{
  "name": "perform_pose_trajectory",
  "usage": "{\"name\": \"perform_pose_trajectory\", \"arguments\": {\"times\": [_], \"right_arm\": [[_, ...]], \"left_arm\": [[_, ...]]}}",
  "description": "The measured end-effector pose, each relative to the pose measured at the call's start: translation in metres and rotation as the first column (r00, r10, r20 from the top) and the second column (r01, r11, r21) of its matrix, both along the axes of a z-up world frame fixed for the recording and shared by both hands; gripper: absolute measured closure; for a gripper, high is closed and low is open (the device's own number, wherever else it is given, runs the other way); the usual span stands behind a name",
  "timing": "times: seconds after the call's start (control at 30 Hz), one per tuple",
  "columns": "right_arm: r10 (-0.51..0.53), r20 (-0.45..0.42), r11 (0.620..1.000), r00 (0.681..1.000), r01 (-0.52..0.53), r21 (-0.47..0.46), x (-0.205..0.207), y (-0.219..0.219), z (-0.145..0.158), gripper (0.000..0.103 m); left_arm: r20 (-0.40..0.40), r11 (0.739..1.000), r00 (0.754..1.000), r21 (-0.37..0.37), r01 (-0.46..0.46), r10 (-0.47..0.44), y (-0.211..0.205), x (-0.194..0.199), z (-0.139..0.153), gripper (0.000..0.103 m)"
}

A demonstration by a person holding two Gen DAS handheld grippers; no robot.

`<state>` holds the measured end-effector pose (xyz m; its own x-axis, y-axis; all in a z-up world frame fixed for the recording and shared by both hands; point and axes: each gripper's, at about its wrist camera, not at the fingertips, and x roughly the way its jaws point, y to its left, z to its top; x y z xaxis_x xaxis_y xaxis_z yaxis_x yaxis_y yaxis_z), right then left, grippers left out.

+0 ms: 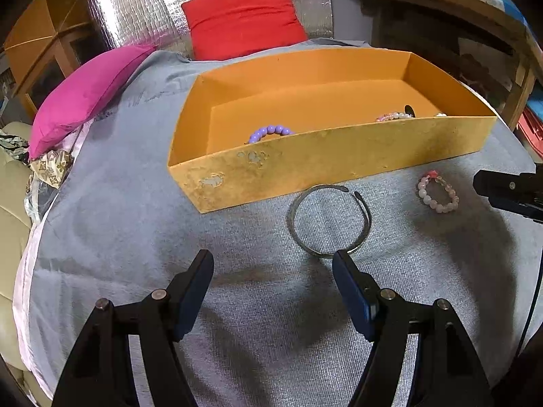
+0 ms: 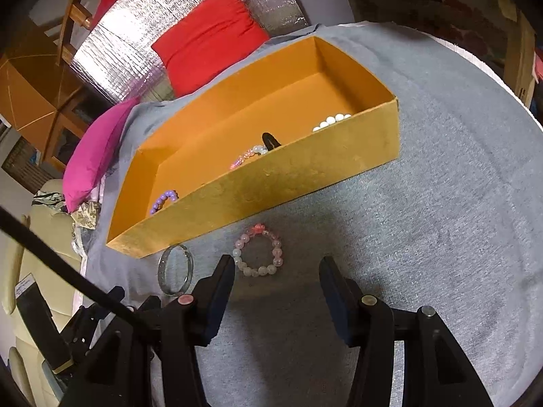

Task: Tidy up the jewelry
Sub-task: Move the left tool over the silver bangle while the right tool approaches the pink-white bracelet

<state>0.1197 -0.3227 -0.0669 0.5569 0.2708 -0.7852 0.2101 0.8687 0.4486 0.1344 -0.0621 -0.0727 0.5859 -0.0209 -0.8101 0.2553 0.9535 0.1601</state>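
Observation:
An orange box lies on the grey cloth. Inside it are a purple bead bracelet, a pink-and-white bracelet, a white bead bracelet and a black clip. In front of the box lie a silver bangle and a pale pink bead bracelet. My left gripper stands open just short of the bangle, with nothing in it. My right gripper is open too, its left fingertip beside the pink bracelet.
A magenta cushion and a red cushion lie beyond the box, against a silver foil sheet. The cloth's left edge drops to a cream seat. Wooden furniture stands at the right. The right gripper's tip shows at the right edge.

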Motion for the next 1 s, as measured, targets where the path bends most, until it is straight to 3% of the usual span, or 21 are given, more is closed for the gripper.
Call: {"name": "perform_pose_trajectory", "arguments": {"times": [1.0], "right_arm": [[0.0,-0.012,1.0,1.0,0.0,0.0,-0.0016,0.0,-0.0033,0.047]], "left_arm": [[-0.019,1.0,1.0,0.009,-0.004,0.004,-0.0016,0.0039,-0.0053,0.03]]}}
